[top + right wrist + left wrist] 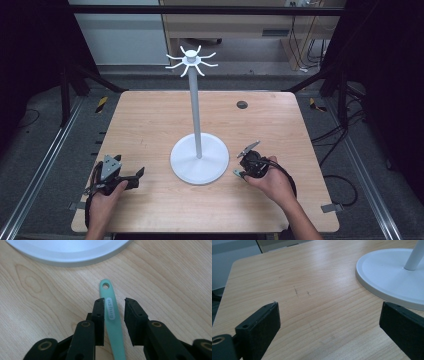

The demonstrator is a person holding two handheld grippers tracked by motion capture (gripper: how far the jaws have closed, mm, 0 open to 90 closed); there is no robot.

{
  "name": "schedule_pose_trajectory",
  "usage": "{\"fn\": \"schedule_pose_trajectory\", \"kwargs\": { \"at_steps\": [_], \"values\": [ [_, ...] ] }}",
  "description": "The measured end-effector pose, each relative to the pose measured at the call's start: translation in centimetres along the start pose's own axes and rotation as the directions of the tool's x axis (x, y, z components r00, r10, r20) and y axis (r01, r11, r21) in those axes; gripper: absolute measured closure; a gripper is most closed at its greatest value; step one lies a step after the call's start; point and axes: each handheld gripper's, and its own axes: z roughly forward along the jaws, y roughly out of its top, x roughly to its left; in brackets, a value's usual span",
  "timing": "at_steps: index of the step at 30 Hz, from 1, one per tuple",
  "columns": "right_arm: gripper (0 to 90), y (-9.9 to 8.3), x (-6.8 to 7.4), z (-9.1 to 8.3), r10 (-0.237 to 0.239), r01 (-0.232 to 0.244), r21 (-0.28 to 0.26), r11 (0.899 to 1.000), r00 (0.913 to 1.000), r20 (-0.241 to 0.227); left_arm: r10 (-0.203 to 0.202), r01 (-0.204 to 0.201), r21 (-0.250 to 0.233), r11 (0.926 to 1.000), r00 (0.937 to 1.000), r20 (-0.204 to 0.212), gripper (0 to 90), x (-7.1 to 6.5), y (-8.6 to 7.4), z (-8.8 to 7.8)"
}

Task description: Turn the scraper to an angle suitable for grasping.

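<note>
A mint-green handle with a hanging hole at its tip and a pale label lies flat on the wooden table, pointing toward the white stand's round base. My right gripper is open and low over it, with the handle between the jaws. The handle rests against the left jaw, and a gap separates it from the right one. In the high view the right gripper sits just right of the stand's base, green handle tip peeking out. My left gripper lies open and empty on the table, left of the base.
The stand's white pole rises to a crown of hooks at the table's middle. A dark round grommet sits at the back right. Black frame posts and floor cables flank the table.
</note>
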Motion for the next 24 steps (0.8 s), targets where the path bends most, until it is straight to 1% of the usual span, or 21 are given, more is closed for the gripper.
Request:
{"fn": "schedule_pose_trajectory", "kwargs": {
  "at_steps": [5, 6, 7, 10, 12, 14, 16, 18, 21, 22, 24],
  "values": [
    [67.7, 0.6, 0.1, 0.3, -0.023, 0.024, 0.042, 0.999, 0.9997, -0.01, 0.0, 0.0, -0.001, 1.0, 1.0, 0.0, 2.8, 0.1, 0.0, 0.0],
    [67.3, 0.8, 0.2, 0.4, -0.034, 0.035, 0.061, 0.998, 0.9993, -0.013, 0.0, 0.0, -0.001, 1.0, 1.0, 0.0, 2.8, 0.1, 0.0, 0.0],
    [67.3, 0.9, 0.3, 0.5, -0.032, 0.032, 0.069, 0.997, 0.9994, -0.01, -0.001, 0.001, -0.001, 1.0, 1.0, 0.0, 2.8, 0.1, 0.0, 0.0],
    [67.3, 1.0, 0.3, 0.6, -0.044, 0.044, 0.075, 0.996, 0.999, -0.011, -0.002, 0.002, -0.001, 1.0, 1.0, 0.001, 2.8, 0.1, 0.0, 0.0],
    [67.2, 1.0, 0.4, 0.7, -0.041, 0.041, 0.084, 0.996, 0.9991, -0.011, -0.002, 0.002, -0.002, 1.0, 1.0, 0.003, 2.8, 0.1, 0.0, 0.0],
    [67.0, 1.1, 0.4, 0.7, -0.052, 0.053, 0.094, 0.994, 0.9986, -0.011, 0.0, 0.0, -0.001, 1.0, 1.0, 0.004, 2.8, 0.0, 0.0, 0.0],
    [66.8, 1.1, 0.4, 0.8, -0.045, 0.046, 0.102, 0.994, 0.9989, -0.013, 0.001, -0.001, 0.0, 1.0, 1.0, 0.004, 2.8, 0.0, 0.0, 0.0],
    [66.8, 1.1, 0.3, 1.0, -0.045, 0.047, 0.11, 0.993, 0.9989, -0.012, 0.006, -0.006, 0.001, 1.0, 1.0, 0.001, 2.8, 0.0, 0.0, 0.0],
    [66.9, 1.1, 0.2, 1.1, -0.05, 0.051, 0.115, 0.992, 0.9986, -0.015, 0.002, -0.002, 0.0, 1.0, 1.0, 0.001, 2.9, 0.1, 0.0, 0.0],
    [67.2, 1.1, 0.2, 1.2, -0.042, 0.044, 0.124, 0.991, 0.999, -0.017, 0.003, -0.003, 0.001, 1.0, 1.0, 0.0, 2.9, 0.1, 0.0, 0.0],
    [67.3, 1.1, 0.2, 1.3, -0.041, 0.042, 0.128, 0.991, 0.9991, -0.016, 0.003, -0.003, 0.001, 1.0, 1.0, 0.0, 2.9, 0.1, 0.0, 0.0]
  ]
}}
